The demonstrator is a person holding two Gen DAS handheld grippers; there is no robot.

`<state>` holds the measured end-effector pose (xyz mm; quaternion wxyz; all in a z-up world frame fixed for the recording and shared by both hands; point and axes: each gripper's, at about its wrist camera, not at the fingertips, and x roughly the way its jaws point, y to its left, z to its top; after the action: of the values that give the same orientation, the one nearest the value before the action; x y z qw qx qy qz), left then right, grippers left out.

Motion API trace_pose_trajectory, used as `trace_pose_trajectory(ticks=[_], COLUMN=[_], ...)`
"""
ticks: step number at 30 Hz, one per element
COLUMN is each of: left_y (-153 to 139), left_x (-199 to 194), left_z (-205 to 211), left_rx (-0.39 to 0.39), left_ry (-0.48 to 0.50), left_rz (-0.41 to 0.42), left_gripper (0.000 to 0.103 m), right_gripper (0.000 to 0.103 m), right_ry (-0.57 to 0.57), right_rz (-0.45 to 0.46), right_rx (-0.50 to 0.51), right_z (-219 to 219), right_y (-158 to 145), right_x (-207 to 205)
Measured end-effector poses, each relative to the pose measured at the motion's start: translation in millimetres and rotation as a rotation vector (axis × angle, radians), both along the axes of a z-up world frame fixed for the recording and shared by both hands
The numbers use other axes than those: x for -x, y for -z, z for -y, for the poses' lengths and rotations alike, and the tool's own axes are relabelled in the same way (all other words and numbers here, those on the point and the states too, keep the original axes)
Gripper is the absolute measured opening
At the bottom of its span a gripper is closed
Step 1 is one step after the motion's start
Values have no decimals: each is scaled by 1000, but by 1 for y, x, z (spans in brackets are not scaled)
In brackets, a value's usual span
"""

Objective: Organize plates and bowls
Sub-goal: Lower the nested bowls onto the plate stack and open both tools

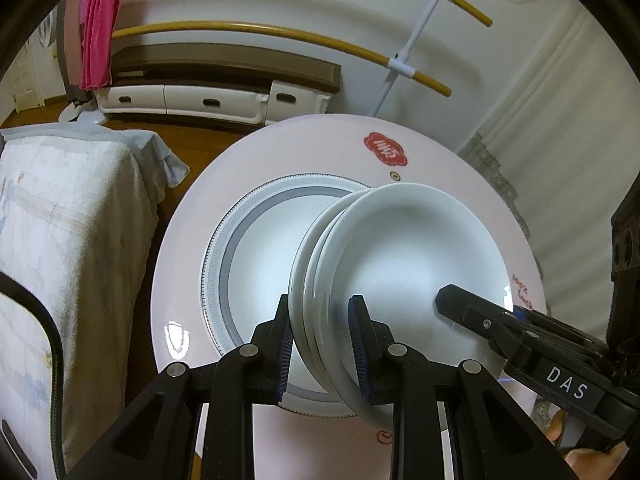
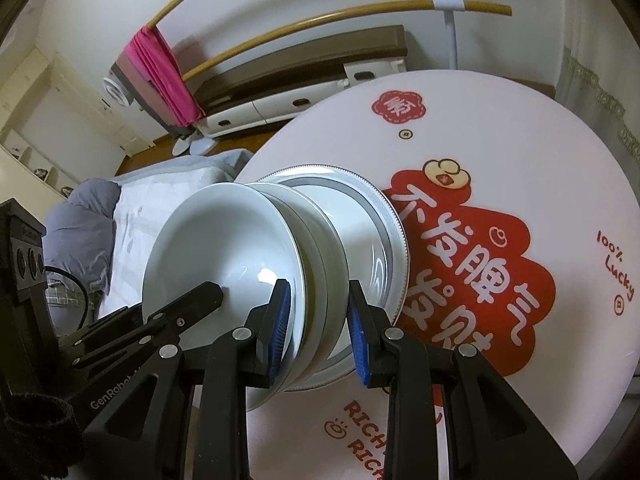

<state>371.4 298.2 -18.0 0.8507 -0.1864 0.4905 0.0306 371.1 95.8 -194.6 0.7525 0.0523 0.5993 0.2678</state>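
- The left gripper (image 1: 325, 350) pinches the near rim of a stack of white bowls (image 1: 404, 280) between its blue-padded fingers (image 1: 285, 356); the stack sits on a grey-banded plate (image 1: 224, 264) on the round printed counter (image 1: 280, 148).
- The right gripper (image 2: 316, 330) straddles the same stack's rim, one pad against the top bowl's inside; whether its outer pad touches cannot be told.
- Judged from this, the stack is being shifted as one. Both grips should press evenly and rise level, so the nested bowls neither slide apart nor drag the plate.
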Motion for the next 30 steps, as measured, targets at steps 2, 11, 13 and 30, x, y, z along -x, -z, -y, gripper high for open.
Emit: trace_pose_trajectory(ticks=[2,11,13,30], left_y=[3,13,14,23], left_x=[-7,-18,-21,-32], left_z=[-1,-10,-13,-32], left_rx=[4,16,24,75], left_ry=[2,0,-2,-60], left_rz=[-7,-22,-23,-12], left_gripper=[23,23,23,26], right_gripper=[28,28,29,34], right_ry=[-3,-28,-35,-33], right_rz=[-5,-24,-27,-52], right_rx=[7,22,26,-17], right_z=[-2,-10,-13,-23], right_y=[1,9,7,12], right_x=[-1,-9,-9,-28])
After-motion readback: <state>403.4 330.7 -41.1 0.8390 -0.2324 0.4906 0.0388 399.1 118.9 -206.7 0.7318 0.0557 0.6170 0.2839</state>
